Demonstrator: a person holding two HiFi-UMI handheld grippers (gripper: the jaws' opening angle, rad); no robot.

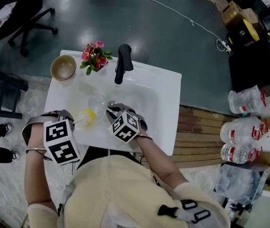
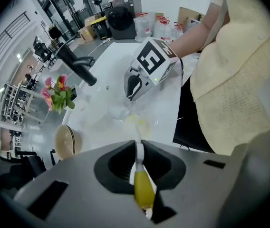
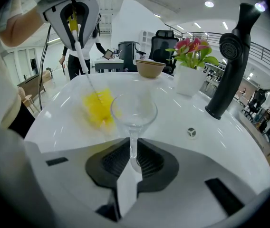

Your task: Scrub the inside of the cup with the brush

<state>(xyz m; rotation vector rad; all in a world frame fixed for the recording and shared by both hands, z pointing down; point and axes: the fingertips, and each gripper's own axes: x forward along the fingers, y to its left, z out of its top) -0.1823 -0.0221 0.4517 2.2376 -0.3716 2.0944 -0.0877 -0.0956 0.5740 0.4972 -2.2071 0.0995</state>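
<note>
A clear stemmed glass cup (image 3: 134, 109) is held by its stem, my right gripper (image 3: 133, 151) shut on it, its bowl pointing over the white sink (image 1: 147, 96). In the head view the cup (image 1: 97, 102) lies between both grippers. My left gripper (image 2: 137, 148) is shut on the white and yellow handle of the brush (image 2: 143, 190). The yellow bristle head (image 3: 98, 107) looks blurred and sits just left of the cup's rim, outside the bowl. From overhead the brush head (image 1: 88, 115) lies ahead of my left gripper (image 1: 76, 121), with my right gripper (image 1: 111, 108) close by.
A black faucet (image 1: 122, 61) rises at the sink's back edge, with a potted pink flower (image 1: 95, 56) and a tan bowl (image 1: 62, 67) to its left. The sink drain (image 3: 191, 132) lies right of the cup. Water bottles (image 1: 243, 127) stand on the floor to the right.
</note>
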